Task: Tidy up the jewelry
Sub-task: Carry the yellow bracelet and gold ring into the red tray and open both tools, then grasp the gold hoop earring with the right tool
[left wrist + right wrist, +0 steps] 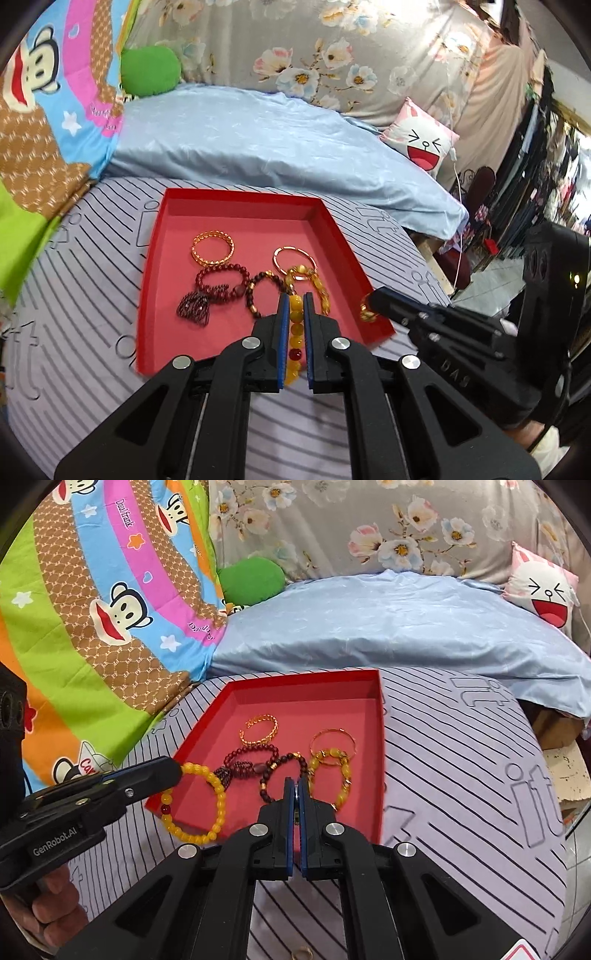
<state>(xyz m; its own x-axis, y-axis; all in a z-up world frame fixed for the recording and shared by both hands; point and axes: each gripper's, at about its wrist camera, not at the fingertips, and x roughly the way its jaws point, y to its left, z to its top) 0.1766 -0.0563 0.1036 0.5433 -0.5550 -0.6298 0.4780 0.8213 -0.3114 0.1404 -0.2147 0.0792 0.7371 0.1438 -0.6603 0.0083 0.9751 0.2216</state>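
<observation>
A red tray (240, 192) (306, 674) lies on the striped bed sheet and holds several bracelets: a gold chain bangle (213, 248), a thin gold bangle (295, 258), dark red beads (221, 282), brown beads (264, 295) and an amber bracelet (330, 771). My left gripper (295, 295) (179, 770) is shut on a yellow bead bracelet (295, 325) (221, 797), which hangs over the tray's near left corner. My right gripper (295, 781) (371, 304) is shut on a small gold piece (366, 310) at the tray's right rim; the right wrist view barely shows it.
A light blue quilt (258, 147) lies behind the tray, with a cartoon blanket (92, 627) to the left. A green cushion (149, 70) and a bunny pillow (421, 140) sit at the back. The bed's edge drops off to the right. A small ring (301, 952) lies on the sheet (461, 775).
</observation>
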